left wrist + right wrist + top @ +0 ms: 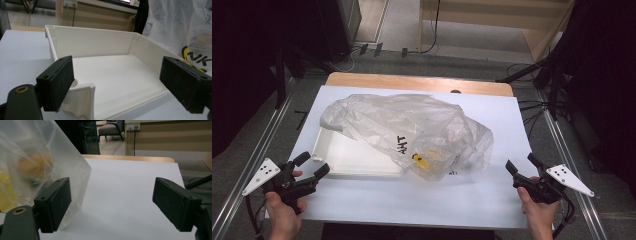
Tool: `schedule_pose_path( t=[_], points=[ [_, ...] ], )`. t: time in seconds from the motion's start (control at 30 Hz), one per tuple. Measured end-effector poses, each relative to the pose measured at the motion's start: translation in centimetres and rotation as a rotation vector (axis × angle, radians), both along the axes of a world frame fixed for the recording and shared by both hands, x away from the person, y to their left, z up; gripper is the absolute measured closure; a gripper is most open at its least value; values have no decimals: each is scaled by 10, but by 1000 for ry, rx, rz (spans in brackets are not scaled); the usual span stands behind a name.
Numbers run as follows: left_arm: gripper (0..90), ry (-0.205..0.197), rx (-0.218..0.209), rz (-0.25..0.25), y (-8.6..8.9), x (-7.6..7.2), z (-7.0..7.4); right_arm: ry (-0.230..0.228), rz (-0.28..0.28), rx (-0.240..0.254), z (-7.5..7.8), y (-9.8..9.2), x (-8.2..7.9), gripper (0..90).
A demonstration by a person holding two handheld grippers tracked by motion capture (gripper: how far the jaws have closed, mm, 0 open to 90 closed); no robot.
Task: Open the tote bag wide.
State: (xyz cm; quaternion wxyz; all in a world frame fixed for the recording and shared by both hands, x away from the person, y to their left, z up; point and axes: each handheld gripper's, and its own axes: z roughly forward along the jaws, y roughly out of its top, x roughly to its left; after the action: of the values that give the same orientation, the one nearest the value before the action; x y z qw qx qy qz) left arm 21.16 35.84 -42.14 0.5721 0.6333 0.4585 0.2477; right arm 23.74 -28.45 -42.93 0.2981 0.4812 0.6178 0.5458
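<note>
- We find a white table top (472, 195) over a wooden board, on a grey floor with dark stands at either side and pale wooden furniture behind.
- A shallow white tray (343, 159) lies left of the middle of the table. From the left gripper view its floor (117, 72) is bare as far as we can see; its far right part lies under the bag.
- A crumpled clear plastic bag (412, 125) is draped over the tray's right side and spreads onto the table to the right of it. It carries black lettering and a yellow mark (420, 161).
- Inside the bag, from the right gripper view, we note a blurred orange-brown lump (32, 165) and a yellow patch (6, 192); we cannot tell what either is.
- The left gripper (310, 166), held in the person's left hand (282, 212), sits at the near left corner of the tray. Its jaws stand wide apart, holding nothing; in its own view they frame the tray's near corner and rim.
- The right gripper (522, 165), held in the right hand (539, 212), is on the table's right side, just beside the bag's right edge. Its jaws are likewise spread, with nothing between them but bare table; the bag's edge lies behind its left jaw.
</note>
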Motion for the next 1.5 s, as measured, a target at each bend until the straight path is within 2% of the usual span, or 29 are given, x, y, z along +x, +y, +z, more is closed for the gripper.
schedule_pose_path(
  t=[0.07, 0.17, 0.23, 0.4, 0.6, 0.73, 0.83, 0.97, 1.07, 1.3, 1.43, 1.5],
  points=[
    [132, -3, -3, -8, -3, 0, 1, -15, 17, -5, 6, 6, -2, 159],
    [132, -5, 14, -16, -8, -1, 3, -29, 50, -7, 15, 15, -4, 158],
    [132, -7, 11, -17, -10, -2, 4, -29, 62, 2, 20, 21, -4, 158],
    [131, -12, -2, -9, -12, -3, 7, -26, 82, -14, 26, 32, -4, 158],
    [135, -9, 20, -9, -18, 0, 12, -32, 142, 3, 42, 53, -3, 166],
    [136, -13, 6, -17, -23, 2, 16, -44, 161, -7, 51, 64, -2, 170],
    [136, -14, 10, -29, -28, 2, 19, -51, 169, -18, 56, 70, 0, 181],
    [136, -17, 13, -40, -33, 4, 23, -52, 195, 1, 60, 77, 0, 199],
    [137, -22, 9, -50, -41, 6, 27, -58, 211, -14, 62, 84, 2, 200],
    [132, -23, 10, -87, -54, 10, 35, -65, 208, -33, 71, 96, 7, 206],
    [128, -28, -5, -107, -62, 13, 39, -74, 202, -47, 78, 103, 13, 314],
    [128, -29, -5, -122, -64, 15, 41, -78, 207, -50, 79, 104, 16, 432]
  ],
)
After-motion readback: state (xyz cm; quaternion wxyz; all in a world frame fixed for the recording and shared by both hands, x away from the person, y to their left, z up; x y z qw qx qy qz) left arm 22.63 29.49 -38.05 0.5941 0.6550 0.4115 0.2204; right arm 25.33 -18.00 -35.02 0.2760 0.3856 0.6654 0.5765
